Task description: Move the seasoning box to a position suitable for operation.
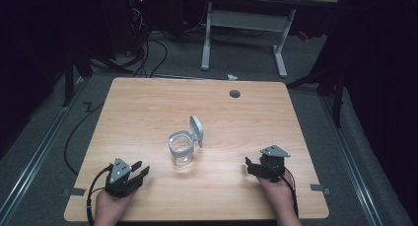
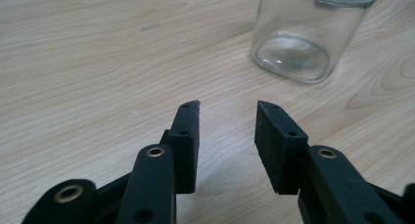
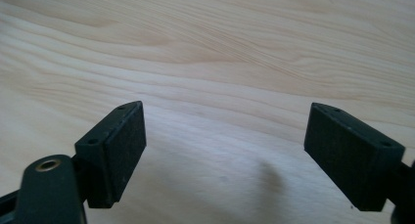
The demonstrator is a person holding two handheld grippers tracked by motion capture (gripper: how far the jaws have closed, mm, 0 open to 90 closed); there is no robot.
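Glass jar (image 1: 181, 148) in the middle of the table (image 1: 148, 107), lid (image 1: 196, 128) flipped up; both tongs spread and empty; bring left gripper (image 1: 139, 169) in slow to steady the jar; tip lid down gently with right gripper (image 1: 250, 165).

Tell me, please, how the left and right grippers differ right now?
The left gripper has its jaws parted narrowly; the right gripper has them spread wide. The left gripper faces the glass jar; the right gripper faces bare table. Both are open, hold nothing, and sit near the table's front edge.
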